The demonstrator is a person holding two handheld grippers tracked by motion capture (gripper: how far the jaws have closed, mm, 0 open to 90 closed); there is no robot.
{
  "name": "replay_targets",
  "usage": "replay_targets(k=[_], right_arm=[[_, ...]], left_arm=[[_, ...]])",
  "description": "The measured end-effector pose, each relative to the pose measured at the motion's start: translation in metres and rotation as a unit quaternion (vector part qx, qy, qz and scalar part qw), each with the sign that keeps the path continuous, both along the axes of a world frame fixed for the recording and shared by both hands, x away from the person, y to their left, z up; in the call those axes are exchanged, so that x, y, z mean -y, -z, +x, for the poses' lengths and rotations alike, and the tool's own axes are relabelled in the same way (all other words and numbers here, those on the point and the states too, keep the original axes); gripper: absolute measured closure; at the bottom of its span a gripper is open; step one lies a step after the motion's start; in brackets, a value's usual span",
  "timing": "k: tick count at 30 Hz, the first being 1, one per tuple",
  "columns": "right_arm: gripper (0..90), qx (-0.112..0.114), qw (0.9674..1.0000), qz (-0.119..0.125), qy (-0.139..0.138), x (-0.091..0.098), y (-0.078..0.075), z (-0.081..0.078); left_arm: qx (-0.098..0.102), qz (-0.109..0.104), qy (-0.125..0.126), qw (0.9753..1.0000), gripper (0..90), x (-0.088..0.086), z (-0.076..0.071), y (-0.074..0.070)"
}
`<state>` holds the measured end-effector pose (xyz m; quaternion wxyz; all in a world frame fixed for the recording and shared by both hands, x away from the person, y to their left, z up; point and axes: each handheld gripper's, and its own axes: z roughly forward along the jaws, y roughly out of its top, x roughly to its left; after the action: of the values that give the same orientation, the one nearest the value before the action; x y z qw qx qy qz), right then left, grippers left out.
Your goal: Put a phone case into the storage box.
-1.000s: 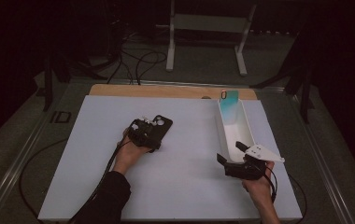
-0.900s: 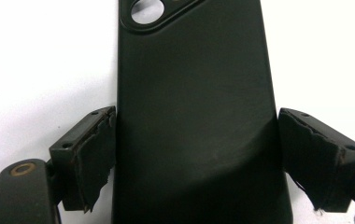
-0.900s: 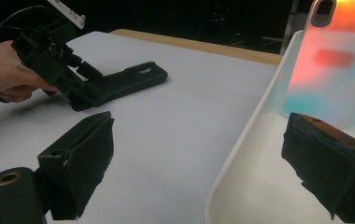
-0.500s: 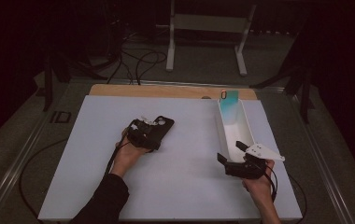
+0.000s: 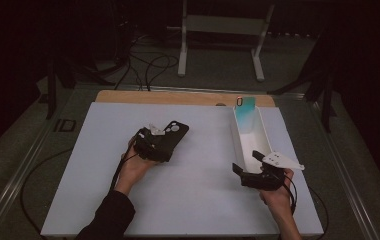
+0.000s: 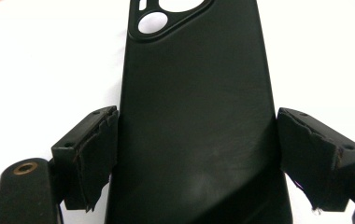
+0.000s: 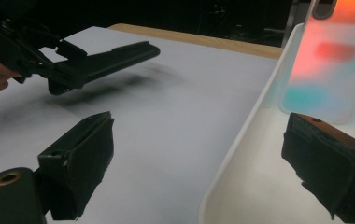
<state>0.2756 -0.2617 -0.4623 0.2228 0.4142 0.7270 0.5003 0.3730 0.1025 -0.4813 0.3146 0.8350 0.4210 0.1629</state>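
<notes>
The black phone case [image 6: 194,116] is pinched by its long edges in the left hand-held gripper [image 5: 150,142], lifted above the worktop [image 5: 203,200]. The right hand-held gripper [image 7: 203,172] stands spread over the wall of the white tray [image 5: 260,145]. With so narrow a grip on the edges, the case may slip or tilt out.

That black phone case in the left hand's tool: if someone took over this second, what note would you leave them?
Left gripper: jaws shut on the black phone case, clamped across its width and held off the white table, seen in the right gripper view.
Right gripper: jaws open, empty, straddling the near wall of the white tray.
Phone: teal-backed, standing upright at the tray's far end.
Done: case picked up.
Left, probably: bring the case to the phone and fit it; the right gripper may need to take the phone out first.
</notes>
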Motion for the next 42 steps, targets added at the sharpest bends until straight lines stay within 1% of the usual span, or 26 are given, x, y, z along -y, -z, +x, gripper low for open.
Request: replay_targets(k=[1,6,9,12,17,18,19,21,22,24,25,26,29,30,31,32,33,34,35,36,37,42], right_arm=[[9.3,-0.001,1.0000,0.000,-0.001,0.000,0.000,0.000],[9.3,-0.006,1.0000,-0.004,-0.006,0.000,-0.002,0.002],[9.3,-0.011,0.9999,-0.001,-0.007,0.000,-0.003,0.002],[9.3,-0.012,0.9998,-0.002,-0.014,-0.001,-0.006,0.003],[9.3,-0.015,0.9996,-0.008,-0.021,-0.006,-0.008,0.008],[9.3,-0.015,0.9996,-0.008,-0.021,-0.006,-0.008,0.008],[9.3,-0.017,0.9995,-0.009,-0.023,-0.008,-0.009,0.009],[9.3,-0.018,0.9994,-0.012,-0.027,-0.011,-0.011,0.012],[9.3,-0.017,0.9993,-0.013,-0.029,-0.012,-0.012,0.013],[9.3,-0.017,0.9990,-0.017,-0.039,-0.018,-0.016,0.018],[9.3,-0.017,0.9990,-0.017,-0.039,-0.018,-0.016,0.018],[9.3,-0.019,0.9989,-0.016,-0.040,-0.019,-0.017,0.019],[9.4,-0.028,0.9984,-0.009,-0.048,-0.025,-0.022,0.023],[9.4,-0.028,0.9984,-0.009,-0.048,-0.025,-0.022,0.023],[9.4,-0.036,0.9979,-0.003,-0.054,-0.028,-0.024,0.026],[9.4,-0.036,0.9979,-0.003,-0.054,-0.028,-0.024,0.026],[9.4,-0.041,0.9975,-0.002,-0.057,-0.031,-0.026,0.028],[9.4,-0.043,0.9974,-0.003,-0.058,-0.033,-0.026,0.029],[9.4,-0.045,0.9972,-0.005,-0.060,-0.035,-0.027,0.030],[9.4,-0.045,0.9972,-0.005,-0.060,-0.035,-0.027,0.030],[9.4,-0.048,0.9967,-0.004,-0.065,-0.038,-0.028,0.031],[9.8,-0.057,0.9953,0.008,-0.078,-0.043,-0.031,0.034]], left_arm=[[0.002,-0.005,0.004,1.0000,16.4,0.001,-0.002,-0.002],[0.017,-0.010,0.019,0.9996,16.3,0.005,-0.012,-0.006],[0.027,-0.013,0.031,0.9991,16.2,0.008,-0.018,-0.009],[0.032,-0.014,0.039,0.9986,16.2,0.011,-0.023,-0.012],[0.047,-0.016,0.060,0.9969,16.1,0.017,-0.034,-0.018],[0.047,-0.016,0.060,0.9969,16.1,0.017,-0.034,-0.018],[0.049,-0.022,0.067,0.9963,16.1,0.019,-0.037,-0.020],[0.053,-0.023,0.070,0.9958,16.1,0.021,-0.039,-0.022],[0.059,-0.026,0.080,0.9948,16.1,0.025,-0.044,-0.025],[0.064,-0.031,0.090,0.9934,16.0,0.028,-0.047,-0.028],[0.064,-0.031,0.090,0.9934,16.0,0.028,-0.047,-0.028],[0.069,-0.034,0.099,0.9921,16.0,0.032,-0.051,-0.031],[0.078,-0.036,0.115,0.9896,15.9,0.038,-0.058,-0.036],[0.078,-0.036,0.115,0.9896,15.9,0.038,-0.058,-0.036],[0.083,-0.038,0.123,0.9882,15.9,0.042,-0.061,-0.038],[0.083,-0.038,0.123,0.9882,15.9,0.042,-0.061,-0.038],[0.086,-0.040,0.132,0.9867,15.9,0.046,-0.064,-0.040],[0.086,-0.040,0.132,0.9867,15.9,0.046,-0.064,-0.040],[0.090,-0.042,0.137,0.9855,15.9,0.049,-0.068,-0.042],[0.090,-0.042,0.137,0.9855,15.8,0.049,-0.068,-0.042],[0.097,-0.041,0.143,0.9841,15.8,0.052,-0.070,-0.043],[0.104,-0.045,0.155,0.9814,15.8,0.056,-0.075,-0.045]])
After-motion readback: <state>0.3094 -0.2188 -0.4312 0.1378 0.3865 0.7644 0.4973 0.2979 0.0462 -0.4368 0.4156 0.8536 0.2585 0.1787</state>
